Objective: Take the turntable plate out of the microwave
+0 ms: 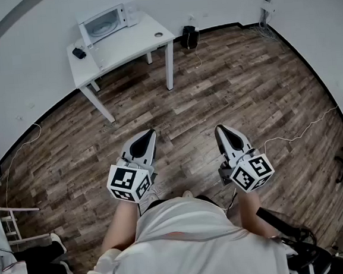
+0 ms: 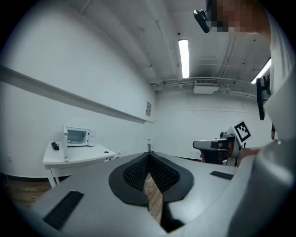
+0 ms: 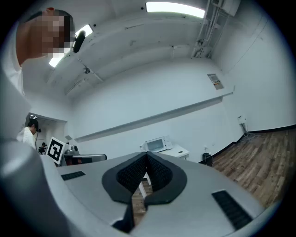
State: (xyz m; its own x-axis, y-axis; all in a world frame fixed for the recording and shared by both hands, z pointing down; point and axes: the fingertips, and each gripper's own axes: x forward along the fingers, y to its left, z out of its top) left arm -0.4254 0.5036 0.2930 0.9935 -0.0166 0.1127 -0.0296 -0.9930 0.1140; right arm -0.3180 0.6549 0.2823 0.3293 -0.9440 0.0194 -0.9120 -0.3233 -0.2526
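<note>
The person stood on the wood floor (image 1: pixel 232 80) with both tools held out level in front, well apart from the white table (image 1: pixel 133 44) by the far wall. The left gripper (image 1: pixel 148 136) had its jaws pressed together with nothing between them; in the left gripper view only floor showed below the ribbed black pads (image 2: pixel 135 172). The right gripper (image 1: pixel 224 133) was likewise closed and empty, its pads (image 3: pixel 159 172) meeting at the tip. The microwave (image 1: pixel 105 23) sat at the back of the table, near the wall, and it also appeared small and distant in the left gripper view (image 2: pixel 77 136) and the right gripper view (image 3: pixel 156 144). Its door seemed to be swung open at its left side, but that was hard to tell at this distance. The turntable plate could not be made out in any view; the inside of the microwave was too small to read. A small black object (image 1: pixel 79 52) lay on the table's left end, and a black item (image 1: pixel 190 37) stood on the floor against the wall, just beside the table's right legs.
</note>
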